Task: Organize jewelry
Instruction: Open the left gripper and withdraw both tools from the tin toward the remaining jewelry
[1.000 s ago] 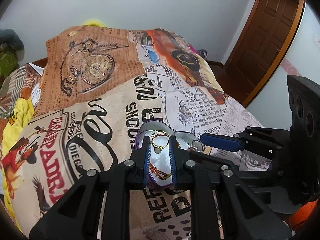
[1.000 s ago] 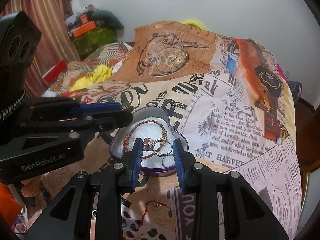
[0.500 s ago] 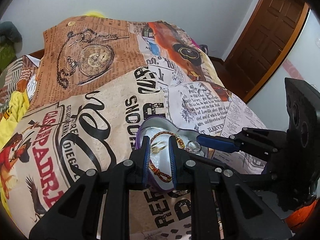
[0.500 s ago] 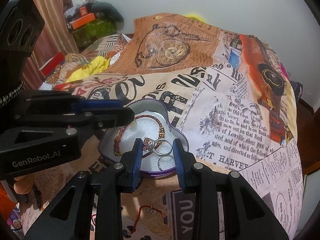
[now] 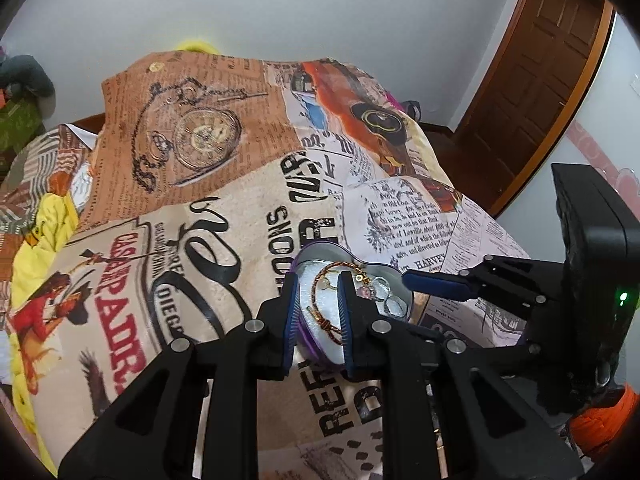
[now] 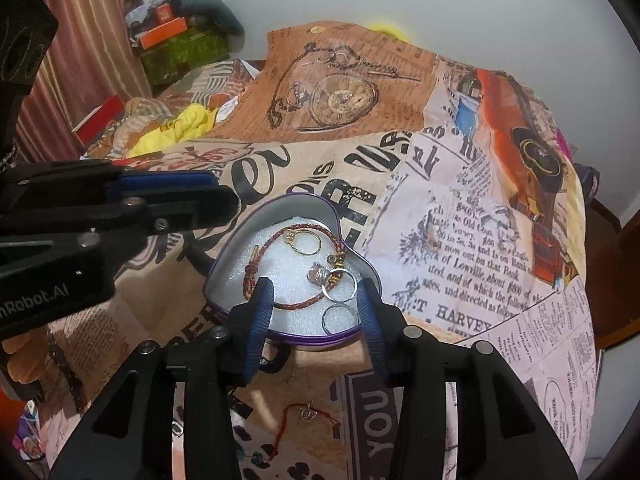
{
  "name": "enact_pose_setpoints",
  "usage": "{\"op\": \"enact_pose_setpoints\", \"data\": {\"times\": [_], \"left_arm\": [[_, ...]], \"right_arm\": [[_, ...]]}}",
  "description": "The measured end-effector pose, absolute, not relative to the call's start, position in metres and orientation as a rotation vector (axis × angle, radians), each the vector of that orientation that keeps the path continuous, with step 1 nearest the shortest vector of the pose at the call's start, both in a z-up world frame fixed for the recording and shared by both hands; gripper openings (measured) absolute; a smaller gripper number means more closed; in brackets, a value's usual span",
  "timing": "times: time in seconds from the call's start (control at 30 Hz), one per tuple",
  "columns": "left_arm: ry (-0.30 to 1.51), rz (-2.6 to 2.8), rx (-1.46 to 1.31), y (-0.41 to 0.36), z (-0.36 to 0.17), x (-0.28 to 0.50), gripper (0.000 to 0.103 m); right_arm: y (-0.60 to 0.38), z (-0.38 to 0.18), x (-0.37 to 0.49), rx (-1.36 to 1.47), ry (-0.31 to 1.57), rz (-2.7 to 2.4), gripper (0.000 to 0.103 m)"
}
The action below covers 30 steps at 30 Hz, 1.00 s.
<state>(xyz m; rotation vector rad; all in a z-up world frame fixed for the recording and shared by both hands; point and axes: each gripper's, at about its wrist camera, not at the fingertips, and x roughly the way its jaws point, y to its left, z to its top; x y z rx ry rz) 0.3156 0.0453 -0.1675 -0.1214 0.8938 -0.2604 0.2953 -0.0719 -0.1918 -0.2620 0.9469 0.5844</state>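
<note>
A purple heart-shaped tin (image 6: 280, 204) lined with white foam is over the printed bedspread (image 6: 440, 240). In it lie a red braided bracelet (image 6: 298, 304), a gold ring (image 6: 306, 243), a silver ring with a clear stone (image 6: 340, 283) and a plain silver ring (image 6: 338, 316). My left gripper (image 5: 317, 280) is shut on the tin's left wall (image 5: 304, 332), one finger outside and one over the foam. Seen from the right wrist, the left gripper (image 6: 230, 202) reaches the tin's rim. My right gripper (image 6: 315, 290) hovers over the tin's near edge. Its jaws are opening, and the pads touch nothing.
Loose on the bedspread in front of the tin are a red thread bracelet (image 6: 308, 412) and small earring hooks (image 6: 298, 374). Yellow cloth (image 6: 184, 126) and stacked boxes (image 6: 176, 40) crowd the far left. A brown wooden door (image 5: 532, 92) stands to the right of the bed.
My right gripper's jaws have spread wider apart, and the stone ring that was between them now lies free on the foam. The left gripper keeps its grip on the tin.
</note>
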Motion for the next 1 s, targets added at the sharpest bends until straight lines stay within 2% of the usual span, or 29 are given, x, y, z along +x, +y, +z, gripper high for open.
{"op": "enact_pose_setpoints", "data": {"times": [0.57,0.7,1.0], "left_arm": [[0.865,-0.227,-0.065,0.034,-0.139,0.267,0.023],[0.872,-0.22,-0.05,0.029,-0.137,0.255,0.029],[0.912,-0.222,-0.037,0.02,-0.147,0.224,0.03]], "right_arm": [[-0.1,-0.148,0.26,-0.201,0.876,0.553,0.039],[-0.112,-0.14,0.247,-0.177,0.871,0.544,0.04],[-0.131,-0.144,0.219,-0.143,0.891,0.527,0.04]]}}
